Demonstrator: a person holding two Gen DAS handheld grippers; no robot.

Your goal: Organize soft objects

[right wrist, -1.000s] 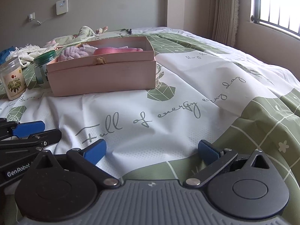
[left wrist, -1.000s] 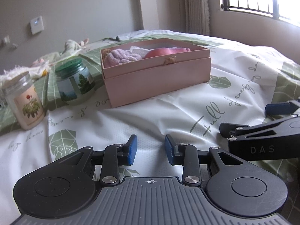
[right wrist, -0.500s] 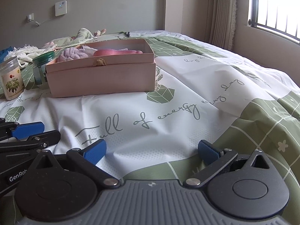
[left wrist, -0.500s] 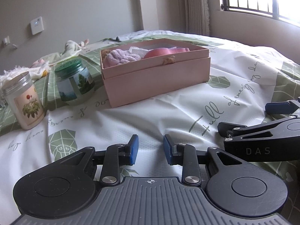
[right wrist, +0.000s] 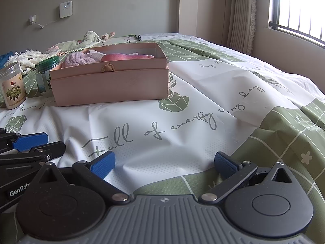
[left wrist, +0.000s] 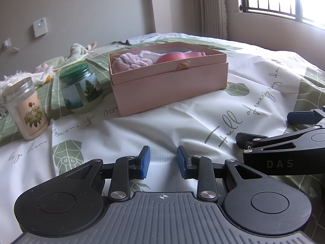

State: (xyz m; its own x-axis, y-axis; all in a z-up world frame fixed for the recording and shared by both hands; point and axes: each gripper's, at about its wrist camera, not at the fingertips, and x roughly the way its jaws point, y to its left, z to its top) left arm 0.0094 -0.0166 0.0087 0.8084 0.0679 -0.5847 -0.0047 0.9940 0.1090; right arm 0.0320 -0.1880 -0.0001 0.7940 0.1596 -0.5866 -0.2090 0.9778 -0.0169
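Both claws low over the bedspread (right wrist: pixel 182 105): left gripper (left wrist: pixel 163 161) narrowly parted, right gripper (right wrist: pixel 164 162) spread wide, both empty; pink box (left wrist: pixel 168 83) holds a lilac towel (left wrist: pixel 132 63)

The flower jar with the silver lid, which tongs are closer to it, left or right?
Left. The left tongs sit just right of the flower jar, nearer the camera; the right tongs lie farther right, beyond the left ones.

Left claw (left wrist: pixel 163 161), lower centre of its view: blue pads narrowly parted, gripping nothing. Right claw (right wrist: pixel 164 163), lower centre: pads spread wide, empty. Both lie low, side by side.
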